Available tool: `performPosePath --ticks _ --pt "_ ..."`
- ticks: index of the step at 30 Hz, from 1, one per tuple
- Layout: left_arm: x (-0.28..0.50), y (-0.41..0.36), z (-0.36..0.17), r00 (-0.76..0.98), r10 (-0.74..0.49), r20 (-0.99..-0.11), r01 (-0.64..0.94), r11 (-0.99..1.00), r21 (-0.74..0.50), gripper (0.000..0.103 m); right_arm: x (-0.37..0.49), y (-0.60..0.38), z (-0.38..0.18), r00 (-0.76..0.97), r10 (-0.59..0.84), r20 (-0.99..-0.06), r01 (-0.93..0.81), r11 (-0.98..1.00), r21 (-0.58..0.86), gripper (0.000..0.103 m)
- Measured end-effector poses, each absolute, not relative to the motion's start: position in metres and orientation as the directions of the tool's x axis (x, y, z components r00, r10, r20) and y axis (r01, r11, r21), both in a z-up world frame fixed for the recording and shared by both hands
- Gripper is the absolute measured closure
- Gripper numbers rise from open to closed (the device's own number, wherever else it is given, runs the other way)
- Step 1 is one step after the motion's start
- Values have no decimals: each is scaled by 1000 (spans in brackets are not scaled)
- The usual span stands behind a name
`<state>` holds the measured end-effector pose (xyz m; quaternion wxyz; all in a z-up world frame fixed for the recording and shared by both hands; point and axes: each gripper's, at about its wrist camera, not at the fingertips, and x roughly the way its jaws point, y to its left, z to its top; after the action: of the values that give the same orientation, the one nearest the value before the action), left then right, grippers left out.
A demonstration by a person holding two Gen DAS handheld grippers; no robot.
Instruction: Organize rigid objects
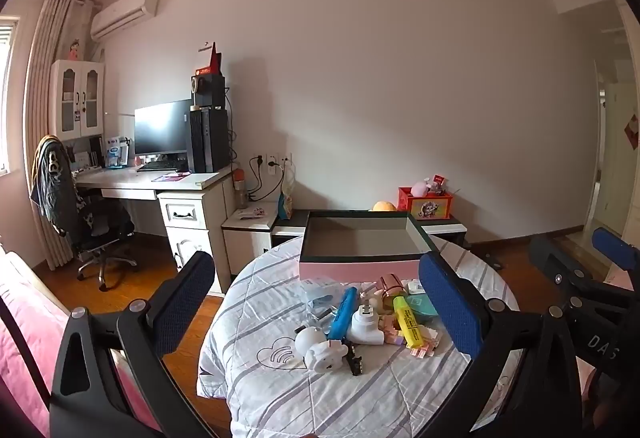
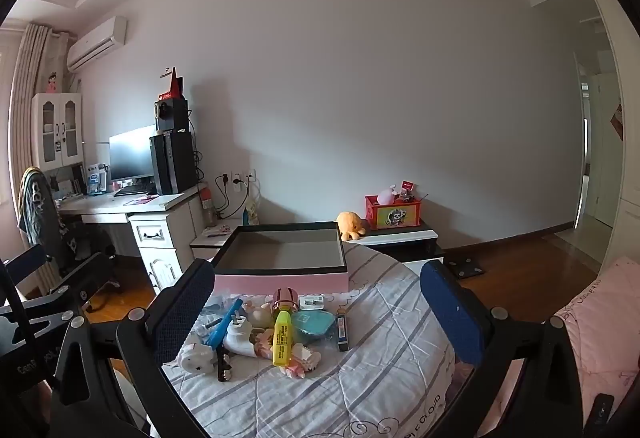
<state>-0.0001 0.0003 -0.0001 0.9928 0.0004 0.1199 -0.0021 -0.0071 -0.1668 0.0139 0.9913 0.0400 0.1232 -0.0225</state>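
Both grippers hang above the near edge of a round surface under a striped quilt [image 1: 320,390], and neither has anything in it: the left gripper [image 1: 320,298] has its blue pads spread wide, and the right gripper [image 2: 320,302] stands just as wide, both framing the heap from above without touching it. By the look of it the sorting has not started, so the step in hand is choosing a first piece. The heap lies in the middle of the quilt, packed close: a white toy [image 1: 324,352] nearest, a black clip [image 1: 354,360] against it, a white plug [image 1: 366,322], a blue pen [image 1: 342,312] leaning over the plug, a yellow highlighter [image 2: 282,336] lying on pink blocks [image 2: 302,358], a teal case [image 2: 313,322] behind it, and a dark lighter [image 2: 342,330] lying apart to the right. A pink-gold cap [image 2: 286,297] stands at the back of the heap. The next move, I judge, calls for lowering one gripper on a piece with free sides; the lighter or the highlighter looks easiest, since the rest overlap and may drag neighbours along. Just beyond the heap sits the pink box [image 1: 360,268], its dark rim open and its grey floor bare as far as can be seen. Farther off, on a low cabinet, a red bin [image 2: 394,214] holds a pink plush and some small items too small to tell.
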Motion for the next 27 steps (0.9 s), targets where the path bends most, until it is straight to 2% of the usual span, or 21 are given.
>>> performPosePath --ticks 14,27 --pt "1 0 -6 963 -4 -268 7 1000 8 0 -14 -166 12 966 -37 -255 58 996 74 0" --pt "0 -2 -3 965 -10 -263 17 1000 26 0 -15 -163 22 968 -45 -247 61 996 59 0"
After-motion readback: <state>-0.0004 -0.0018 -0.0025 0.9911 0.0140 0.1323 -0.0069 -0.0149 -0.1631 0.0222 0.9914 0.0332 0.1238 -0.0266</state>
